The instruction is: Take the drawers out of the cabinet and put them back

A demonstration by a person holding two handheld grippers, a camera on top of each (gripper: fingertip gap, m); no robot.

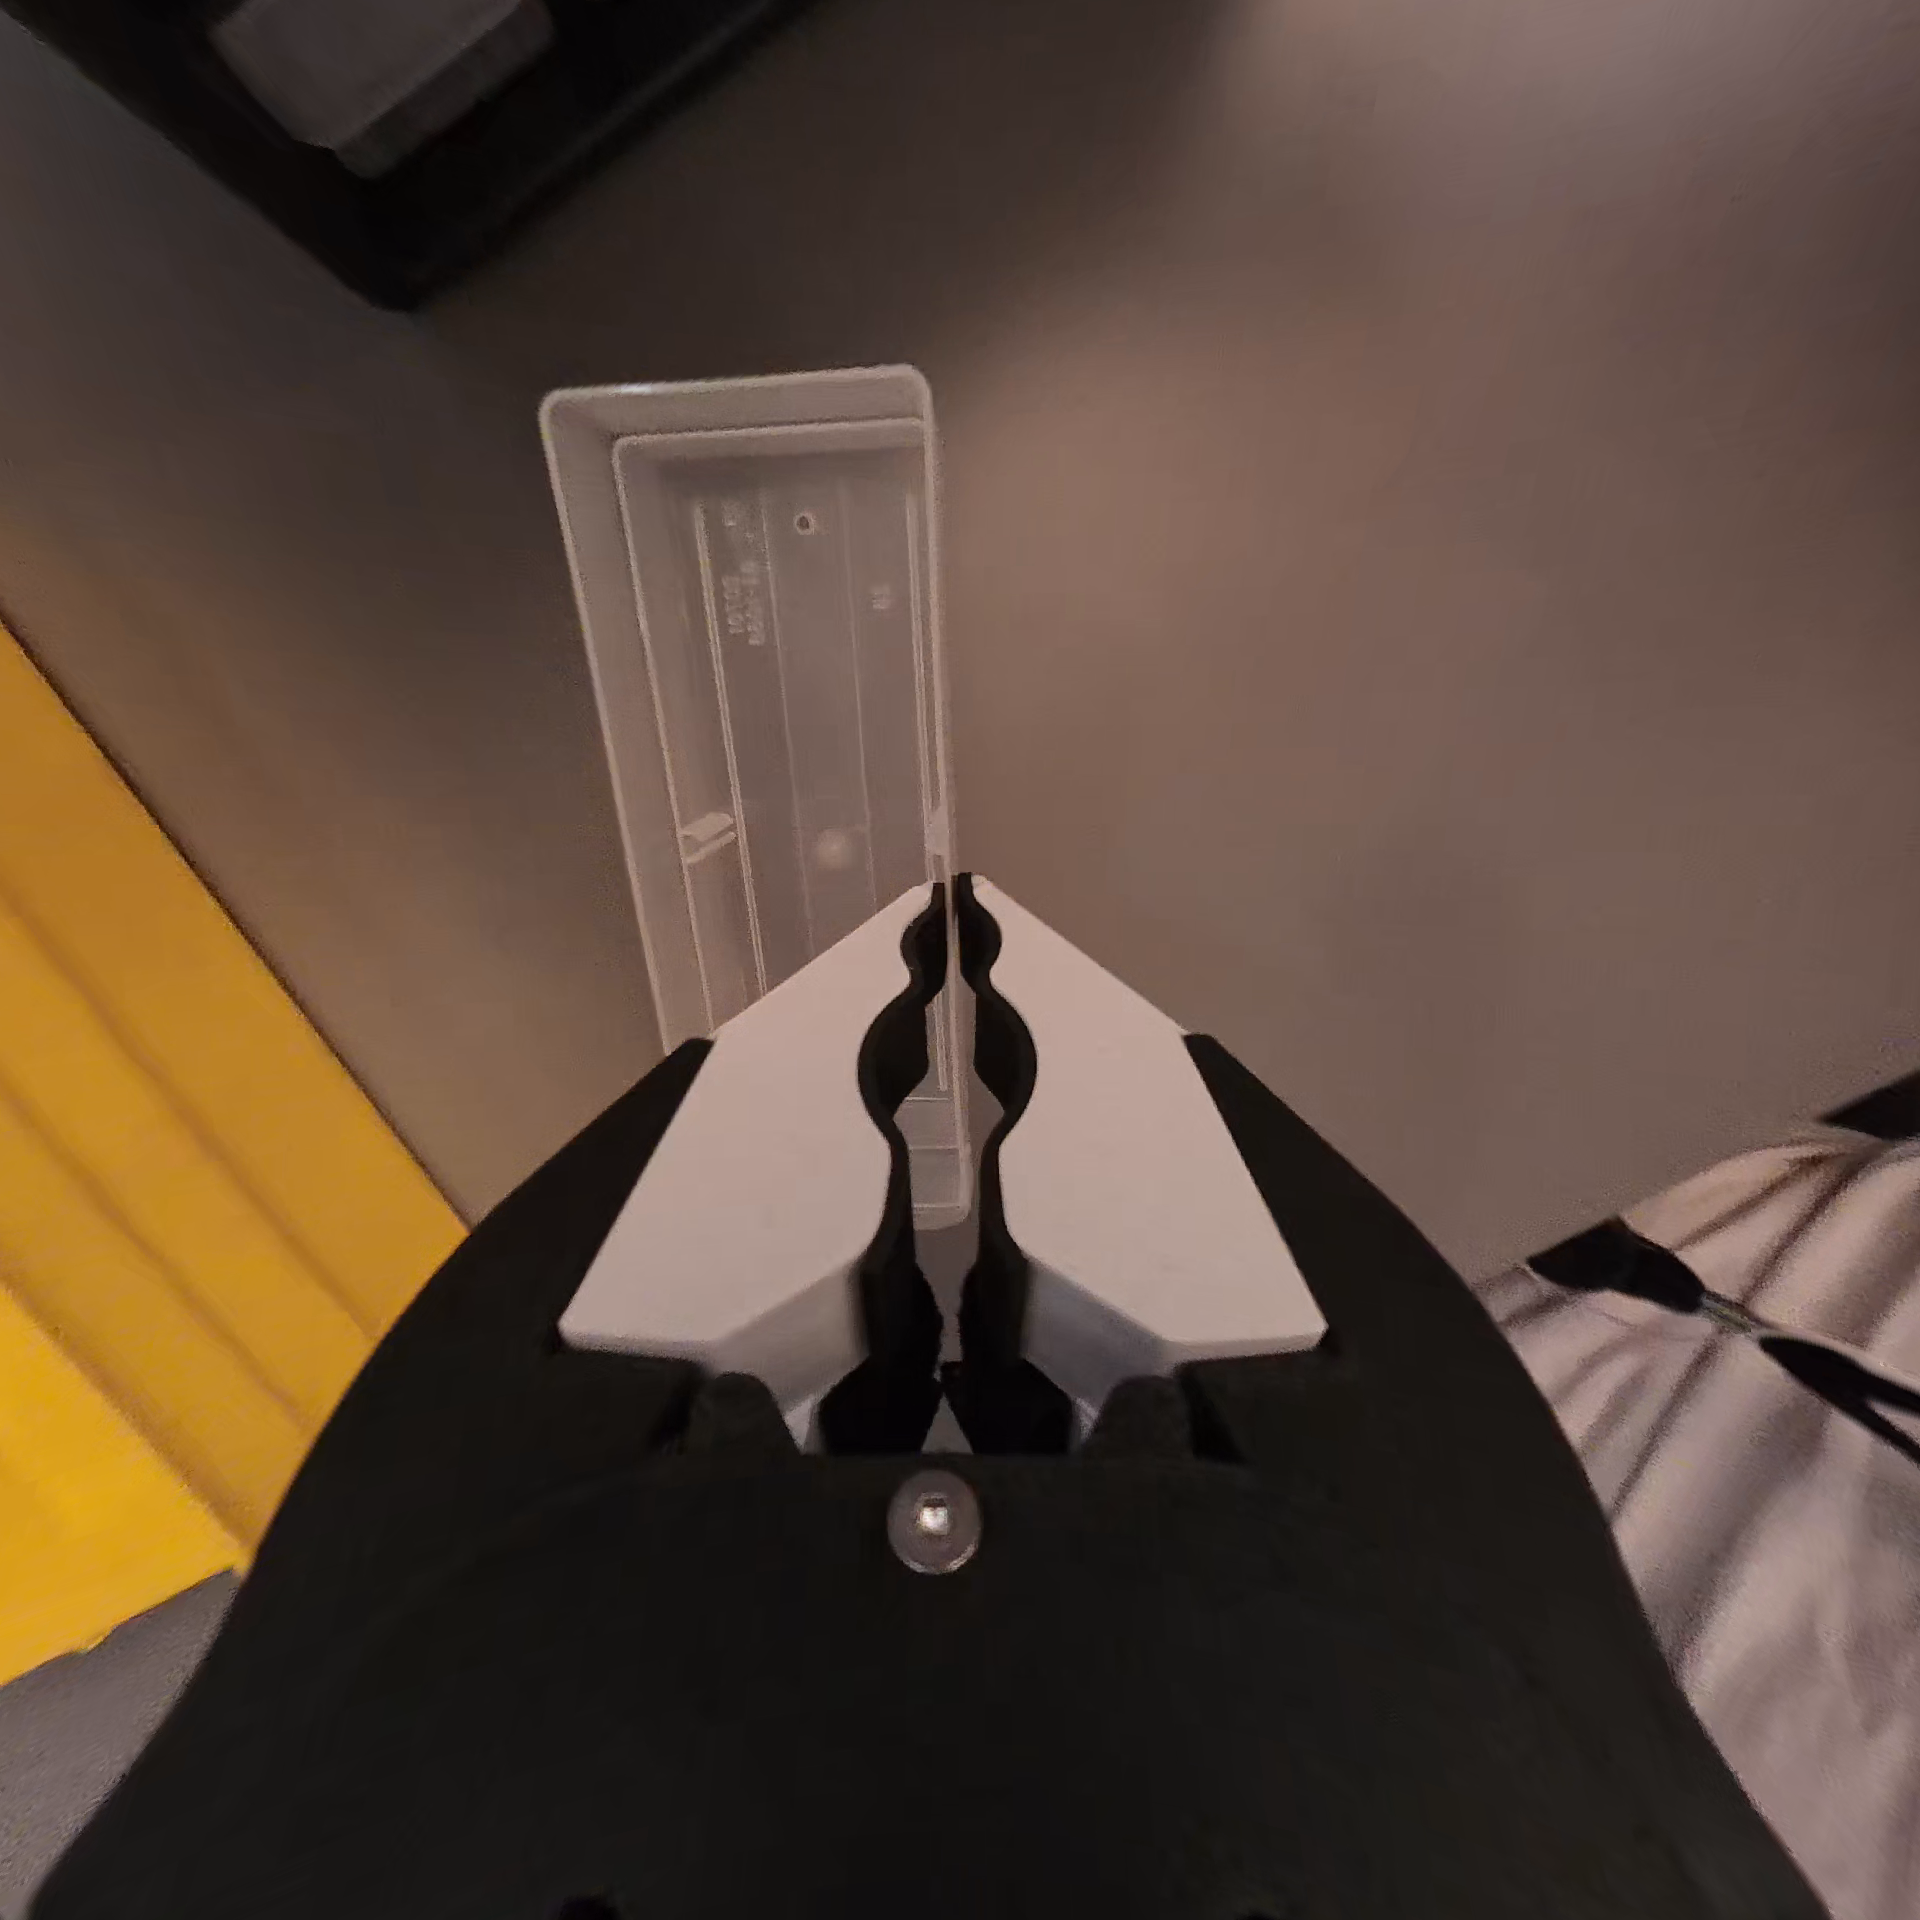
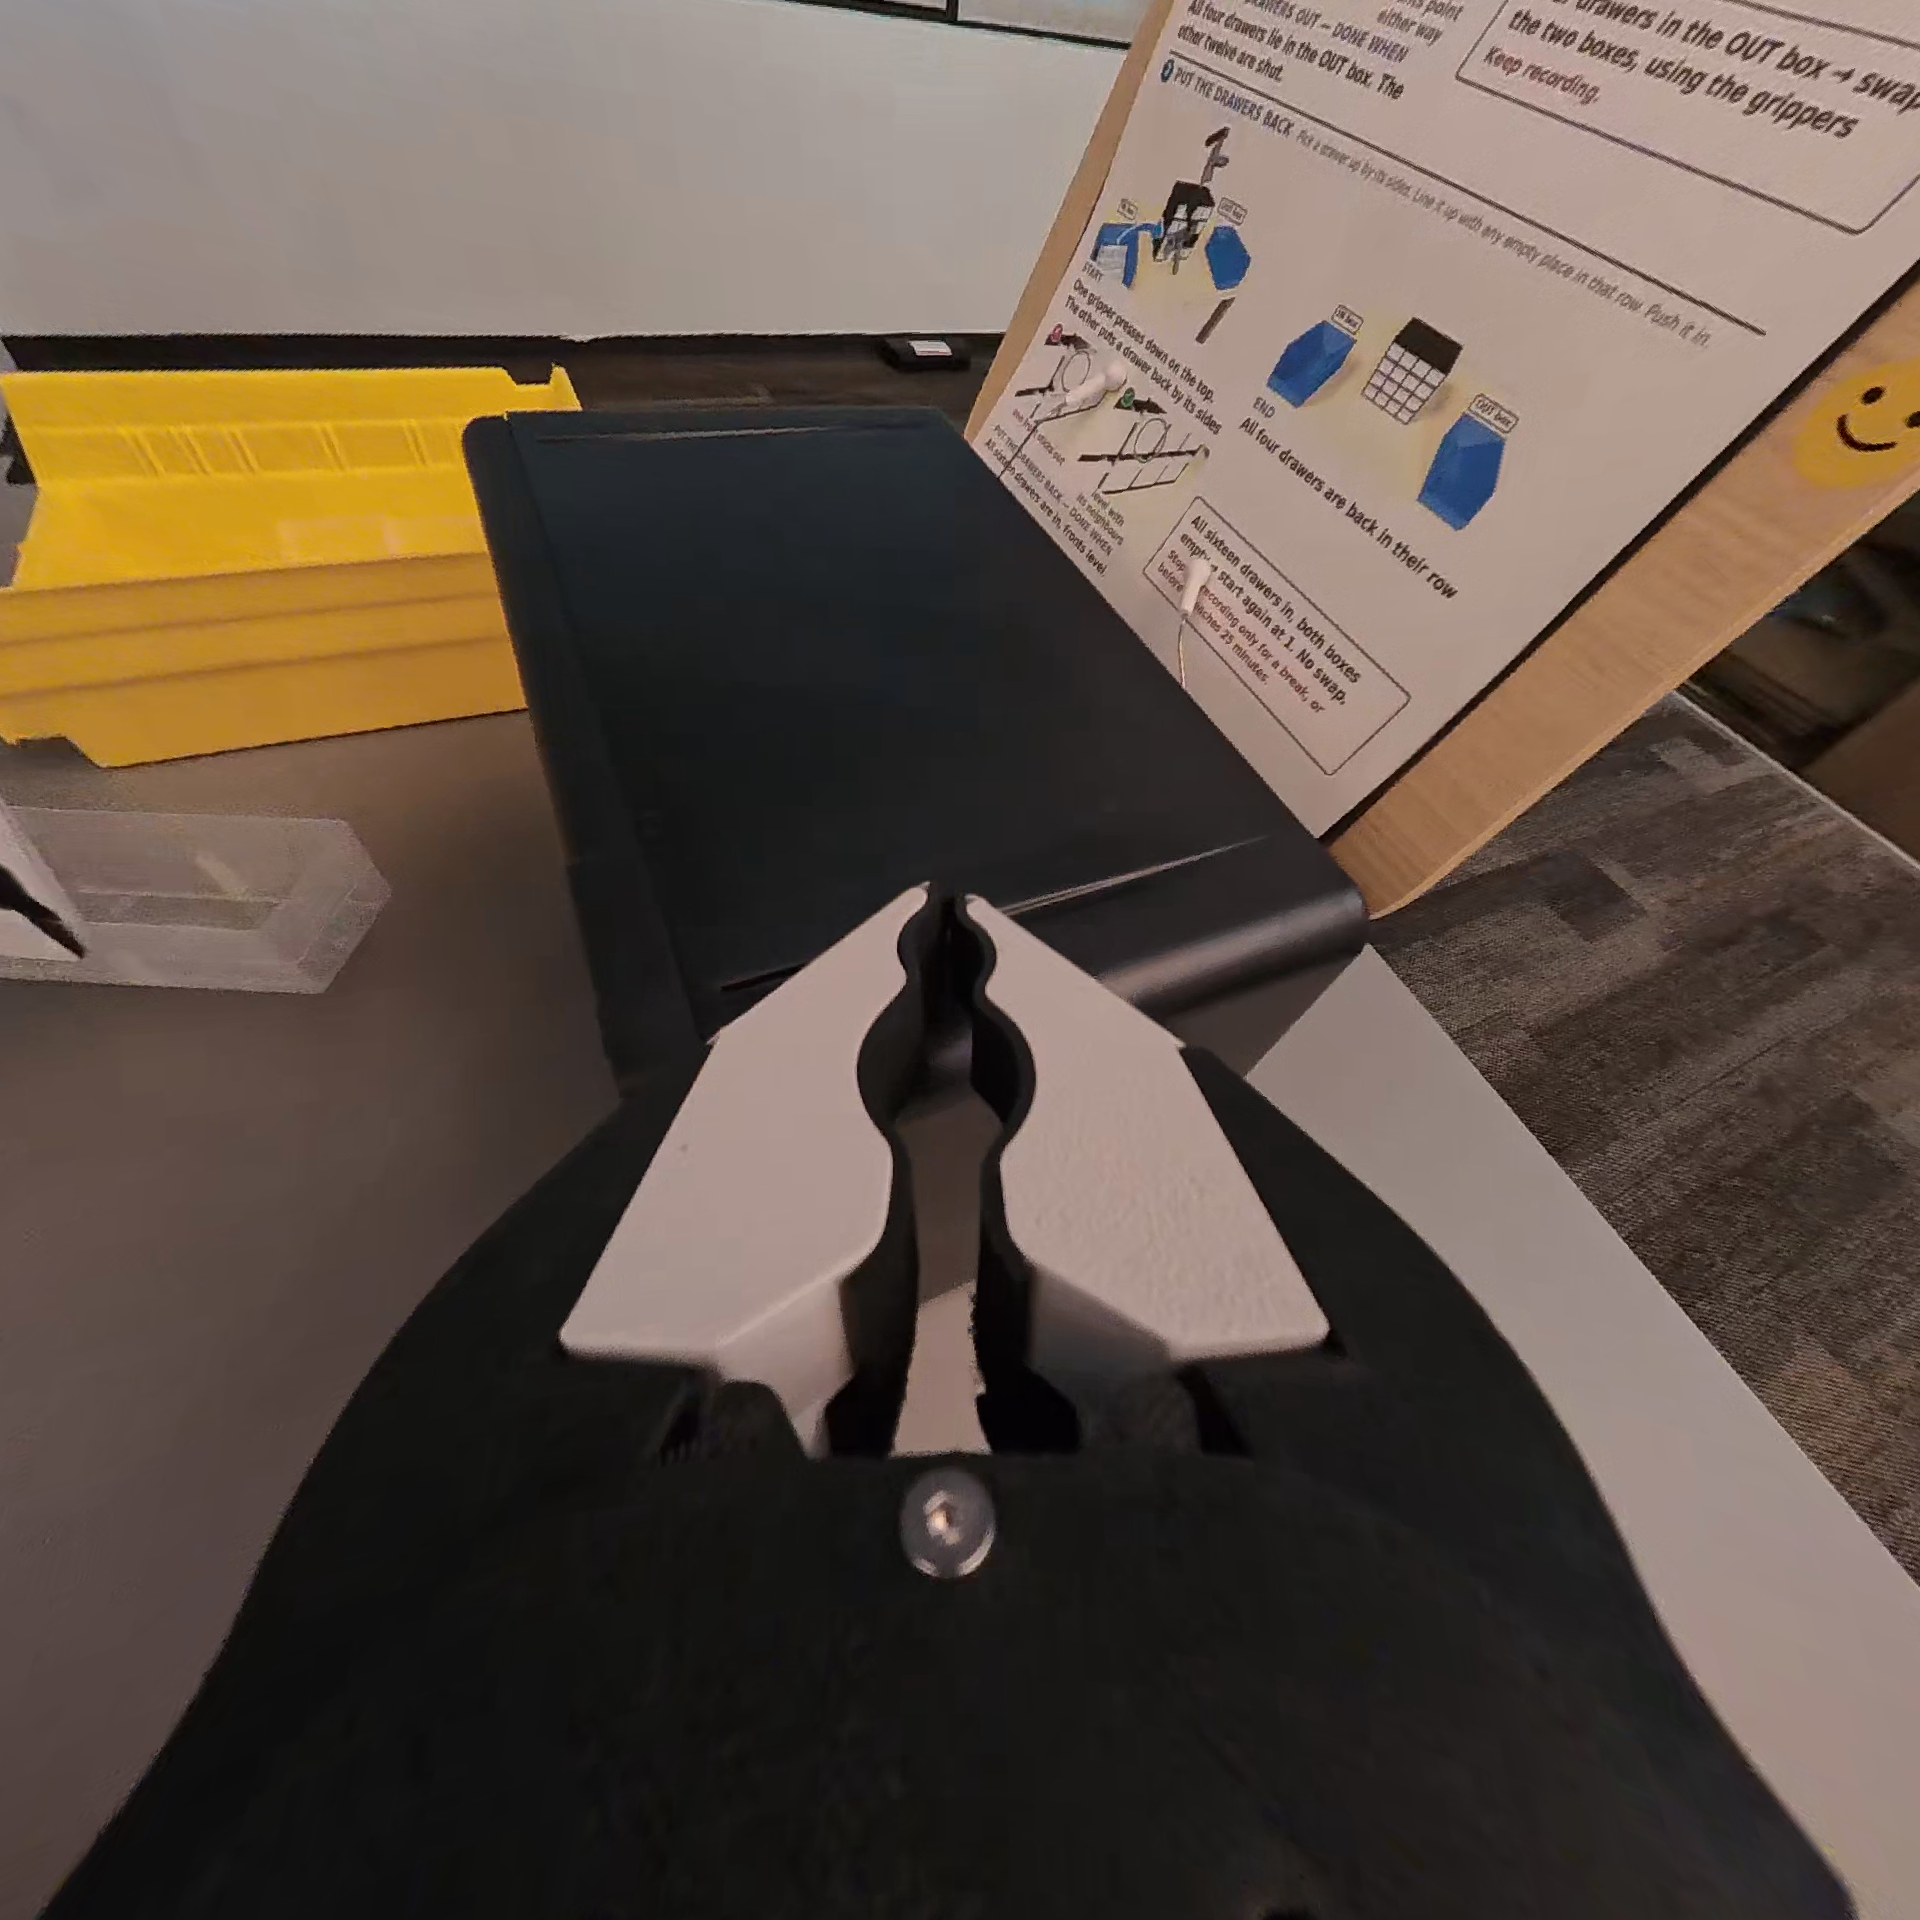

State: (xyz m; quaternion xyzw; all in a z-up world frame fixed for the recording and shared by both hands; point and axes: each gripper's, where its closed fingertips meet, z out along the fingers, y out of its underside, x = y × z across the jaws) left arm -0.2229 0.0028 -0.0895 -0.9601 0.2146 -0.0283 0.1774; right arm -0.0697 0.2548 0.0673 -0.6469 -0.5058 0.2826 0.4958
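In the left wrist view a clear plastic drawer lies on the dark table. My left gripper is shut on the drawer's thin right side wall, which runs between the pads. The same drawer shows at the left of the right wrist view, with a white fingertip of the left gripper at the frame's edge. My right gripper is shut with nothing between its pads, over the near end of the black cabinet's top. I cannot tell whether it touches the top. The cabinet's drawer fronts are hidden.
A yellow bin stands behind the clear drawer, left of the cabinet; it also shows in the left wrist view. A wooden board with an instruction sheet leans right of the cabinet. Light cloth is at the right. Carpet lies beyond the table's edge. Tip to tip, the grippers are about 35 cm apart.
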